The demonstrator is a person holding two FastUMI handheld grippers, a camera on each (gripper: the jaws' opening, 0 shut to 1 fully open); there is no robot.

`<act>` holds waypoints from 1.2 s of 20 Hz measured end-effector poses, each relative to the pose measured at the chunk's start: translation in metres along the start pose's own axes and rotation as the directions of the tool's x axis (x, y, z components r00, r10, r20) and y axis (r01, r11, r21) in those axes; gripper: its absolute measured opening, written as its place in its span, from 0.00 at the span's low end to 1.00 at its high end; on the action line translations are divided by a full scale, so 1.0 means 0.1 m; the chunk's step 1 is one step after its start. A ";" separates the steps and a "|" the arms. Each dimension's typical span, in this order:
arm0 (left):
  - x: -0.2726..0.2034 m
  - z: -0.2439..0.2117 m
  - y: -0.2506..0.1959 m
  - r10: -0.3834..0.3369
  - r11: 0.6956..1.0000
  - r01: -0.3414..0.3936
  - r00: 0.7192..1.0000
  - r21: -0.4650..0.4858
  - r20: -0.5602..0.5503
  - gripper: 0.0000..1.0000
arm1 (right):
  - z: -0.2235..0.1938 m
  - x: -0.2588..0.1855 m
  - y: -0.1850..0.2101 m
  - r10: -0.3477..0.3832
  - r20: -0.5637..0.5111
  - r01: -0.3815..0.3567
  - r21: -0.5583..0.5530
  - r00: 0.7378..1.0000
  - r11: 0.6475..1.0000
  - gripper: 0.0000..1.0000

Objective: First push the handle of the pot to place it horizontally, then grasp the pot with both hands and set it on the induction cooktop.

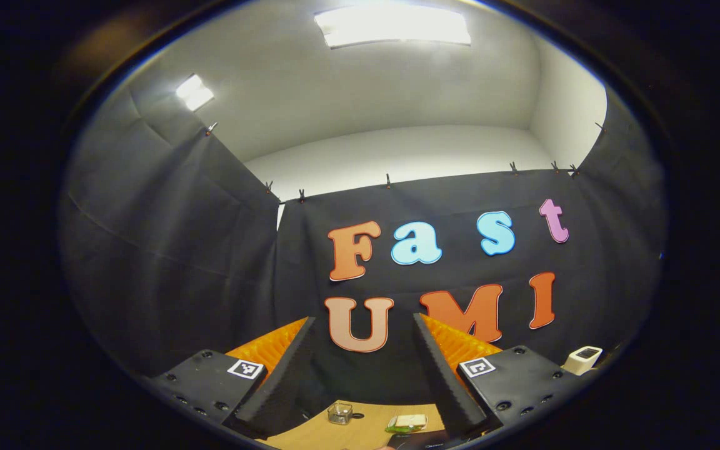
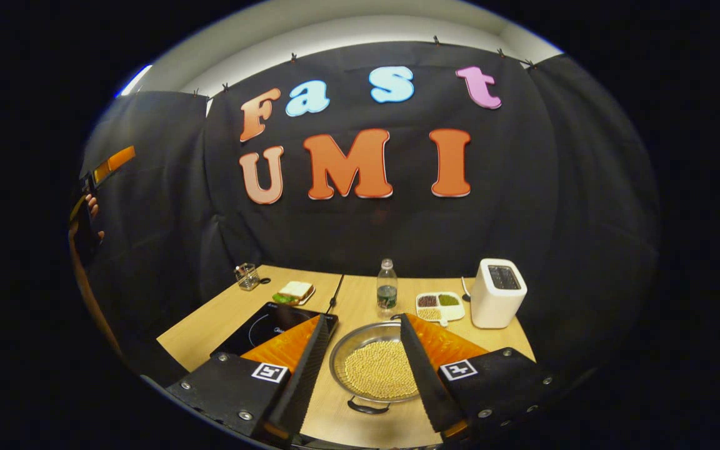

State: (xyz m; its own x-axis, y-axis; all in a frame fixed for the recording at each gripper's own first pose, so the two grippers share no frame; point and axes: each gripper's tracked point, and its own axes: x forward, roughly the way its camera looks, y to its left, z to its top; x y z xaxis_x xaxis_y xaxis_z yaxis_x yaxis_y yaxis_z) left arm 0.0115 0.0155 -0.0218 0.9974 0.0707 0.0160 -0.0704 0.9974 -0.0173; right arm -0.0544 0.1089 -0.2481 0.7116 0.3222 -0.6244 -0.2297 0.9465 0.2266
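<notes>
A light wooden table (image 2: pixel 360 300) stands in a booth walled with black cloth, white wall and ceiling showing above the cloth and a ceiling light (image 1: pixel 392 26) glowing overhead. In the right gripper view, the right gripper (image 2: pixel 360 365) hangs above the table's near edge with its fingers spread wide, holding nothing. Between them lies the pot (image 2: pixel 374 369), a shallow metal pan filled with yellow beans, one dark handle (image 2: pixel 367 408) at its near rim. Just left of it sits the black induction cooktop (image 2: pixel 266 328). Behind are a sandwich (image 2: pixel 294 291), a small glass (image 2: pixel 247 275), a water bottle (image 2: pixel 387 287), a divided dish of beans (image 2: pixel 439 305) and a white toaster (image 2: pixel 498 292). The left gripper (image 1: pixel 365 369) is raised, pointing at the cloth wall, fingers apart and empty.
</notes>
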 end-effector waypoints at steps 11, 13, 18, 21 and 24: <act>0.06 -0.18 0.05 0.005 1.000 -0.004 0.999 0.005 -0.033 0.98 | -1.22 0.50 0.37 0.114 -0.382 -0.105 0.044 0.917 0.993 0.28; 0.07 -0.23 0.08 0.013 1.000 -0.012 0.999 0.013 -0.041 0.98 | -1.39 0.56 0.41 0.122 -0.435 -0.110 0.053 0.892 0.993 0.22; 0.09 -0.35 0.14 0.025 0.999 -0.023 0.997 0.032 -0.066 0.96 | -1.74 0.69 0.47 0.133 -0.533 -0.098 0.095 0.835 0.991 0.09; 0.10 -0.47 0.11 0.016 0.999 -0.014 0.996 0.029 -0.091 0.99 | -1.95 0.73 0.53 0.151 -0.587 -0.085 0.139 0.795 0.987 0.02; 0.06 -0.54 0.13 0.009 1.000 -0.007 0.994 0.018 -0.108 0.98 | -2.09 0.83 0.53 0.154 -0.618 -0.077 0.149 0.771 0.986 0.00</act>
State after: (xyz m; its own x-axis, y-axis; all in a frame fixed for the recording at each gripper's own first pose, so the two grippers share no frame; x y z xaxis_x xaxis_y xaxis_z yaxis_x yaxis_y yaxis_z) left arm 0.0180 0.0277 -0.0764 0.9927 0.0777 -0.0927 -0.0779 0.9970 0.0007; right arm -0.1465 0.1893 -0.4441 0.1025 0.4048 -0.9086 -0.1823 0.9056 0.3829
